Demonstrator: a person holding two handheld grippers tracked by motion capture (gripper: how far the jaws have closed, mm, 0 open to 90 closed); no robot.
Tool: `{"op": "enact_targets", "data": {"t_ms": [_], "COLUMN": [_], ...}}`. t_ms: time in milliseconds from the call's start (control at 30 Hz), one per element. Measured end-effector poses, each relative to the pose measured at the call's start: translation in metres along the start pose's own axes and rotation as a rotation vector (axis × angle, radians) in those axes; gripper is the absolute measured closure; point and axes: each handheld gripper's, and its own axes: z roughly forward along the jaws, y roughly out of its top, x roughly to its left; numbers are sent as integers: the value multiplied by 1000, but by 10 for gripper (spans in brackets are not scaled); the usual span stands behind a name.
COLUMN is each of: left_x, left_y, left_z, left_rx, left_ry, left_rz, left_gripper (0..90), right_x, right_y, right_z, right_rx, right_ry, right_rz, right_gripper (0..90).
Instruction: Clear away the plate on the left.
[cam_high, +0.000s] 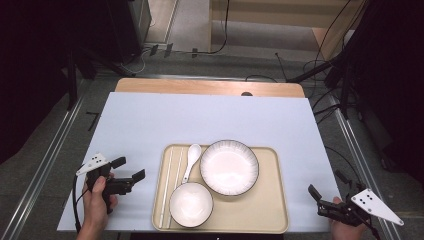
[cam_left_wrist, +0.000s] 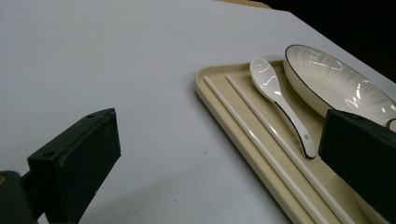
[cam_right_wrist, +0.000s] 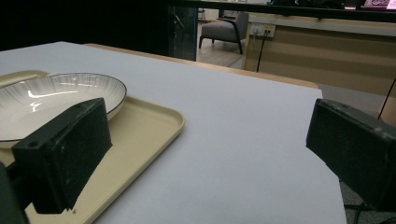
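Observation:
A beige tray lies at the near middle of the white tabletop. On it are a pair of white chopsticks along its left side, a white spoon, a wide dark-rimmed bowl and a smaller white bowl. My left gripper is open just left of the tray with nothing in it. My right gripper is open off the tray's right side, near the table's corner. In the left gripper view the open left gripper faces the tray rim, chopsticks, spoon and wide bowl. In the right gripper view the open right gripper sees the wide bowl and the tray corner.
A bare wooden strip runs along the table's far edge. Metal rails flank both sides, and cables lie on the floor beyond. A grey chair stands far behind the table. White tabletop stretches behind the tray.

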Motion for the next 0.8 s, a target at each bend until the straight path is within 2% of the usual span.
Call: {"op": "enact_targets", "data": {"t_ms": [800], "left_x": [10], "left_y": [-11], "left_z": [-28], "left_rx": [-1], "left_ry": [44], "left_rz": [16], "left_gripper": [0], "right_x": [0], "right_y": [0], "right_z": [0], "right_rx": [-1], "right_ry": [-1], "right_rz": [-3], "right_gripper": [2]}}
